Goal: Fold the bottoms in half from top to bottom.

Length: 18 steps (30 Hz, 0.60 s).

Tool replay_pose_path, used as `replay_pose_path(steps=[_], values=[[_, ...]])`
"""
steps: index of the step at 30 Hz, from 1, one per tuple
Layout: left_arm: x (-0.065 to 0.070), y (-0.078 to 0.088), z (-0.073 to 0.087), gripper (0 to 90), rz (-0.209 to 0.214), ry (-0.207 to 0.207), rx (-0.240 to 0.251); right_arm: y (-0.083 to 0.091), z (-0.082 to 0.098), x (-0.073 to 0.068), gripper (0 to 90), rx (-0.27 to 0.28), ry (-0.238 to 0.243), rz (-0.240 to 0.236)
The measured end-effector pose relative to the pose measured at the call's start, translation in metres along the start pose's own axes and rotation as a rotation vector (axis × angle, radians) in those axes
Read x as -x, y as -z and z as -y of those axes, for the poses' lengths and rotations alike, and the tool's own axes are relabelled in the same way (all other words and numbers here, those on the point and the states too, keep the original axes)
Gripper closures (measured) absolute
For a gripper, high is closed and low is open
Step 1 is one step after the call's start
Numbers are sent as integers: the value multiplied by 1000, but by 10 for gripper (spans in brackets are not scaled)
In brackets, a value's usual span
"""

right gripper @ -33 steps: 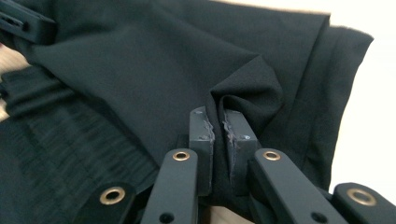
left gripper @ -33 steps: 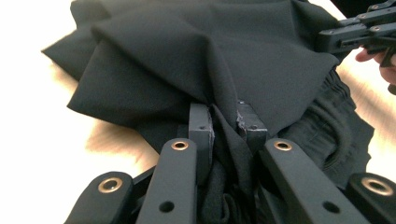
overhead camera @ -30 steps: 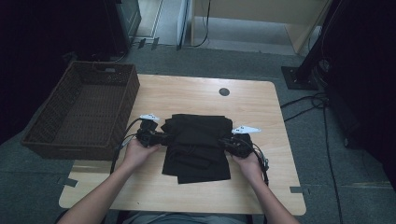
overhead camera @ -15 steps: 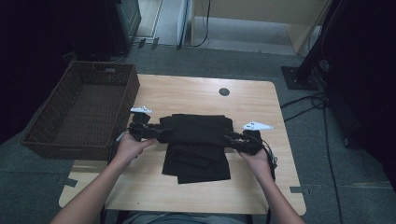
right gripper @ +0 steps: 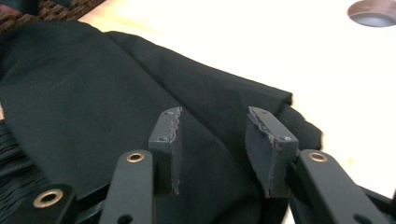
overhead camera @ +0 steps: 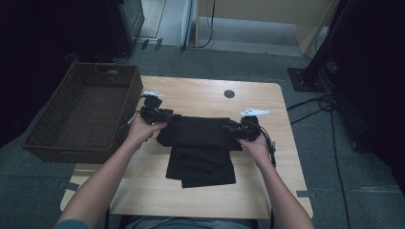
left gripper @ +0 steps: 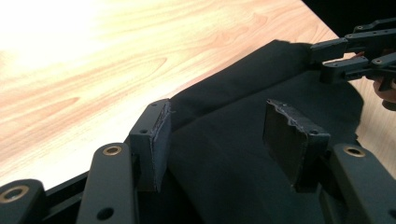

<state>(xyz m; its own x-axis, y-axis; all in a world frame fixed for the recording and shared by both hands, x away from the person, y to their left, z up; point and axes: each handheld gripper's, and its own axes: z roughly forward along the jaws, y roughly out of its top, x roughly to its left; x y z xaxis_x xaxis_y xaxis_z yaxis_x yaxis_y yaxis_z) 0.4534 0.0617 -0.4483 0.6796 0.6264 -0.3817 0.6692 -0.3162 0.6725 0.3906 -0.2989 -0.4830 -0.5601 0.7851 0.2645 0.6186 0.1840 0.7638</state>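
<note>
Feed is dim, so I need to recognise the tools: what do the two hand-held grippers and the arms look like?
Left hand-held gripper and right hand-held gripper are black, with brass-coloured rivets, rough dark pads, a pale plate on top and a black cable. Forearms bare; grey-blue sleeve.

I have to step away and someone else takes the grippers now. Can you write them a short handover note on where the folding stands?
Left gripper: open, jaws just opened, black cloth between them but not pinched.
Right gripper: open, jaws just opened, at the cloth's right edge.
Cloth: on the table, upper part folded into a band over the lower part.
Wicker basket: left of the table, nothing visible in it.
Done: one fold laid and let go.
Left: probably further folds, perhaps then into the basket.
</note>
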Motion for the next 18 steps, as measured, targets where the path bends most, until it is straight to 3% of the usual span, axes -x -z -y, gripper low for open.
replay_pose_path(steps=[2,7,11,14,15,18], values=[[-10,-12,4,423,19,14,-27,-5,0,0,570,-12,5,-4],[-14,-26,14,430,52,6,-85,-14,3,-2,575,-46,3,-43],[-15,-31,23,542,76,-8,-134,-17,8,-6,581,-62,18,-56],[-12,-32,26,587,77,-20,-144,-19,12,-8,598,-78,13,-59],[-10,-31,28,655,86,-31,-150,-20,16,-10,635,-81,6,-66],[-9,-31,32,717,93,-40,-166,-20,20,-12,739,-86,12,-60]])
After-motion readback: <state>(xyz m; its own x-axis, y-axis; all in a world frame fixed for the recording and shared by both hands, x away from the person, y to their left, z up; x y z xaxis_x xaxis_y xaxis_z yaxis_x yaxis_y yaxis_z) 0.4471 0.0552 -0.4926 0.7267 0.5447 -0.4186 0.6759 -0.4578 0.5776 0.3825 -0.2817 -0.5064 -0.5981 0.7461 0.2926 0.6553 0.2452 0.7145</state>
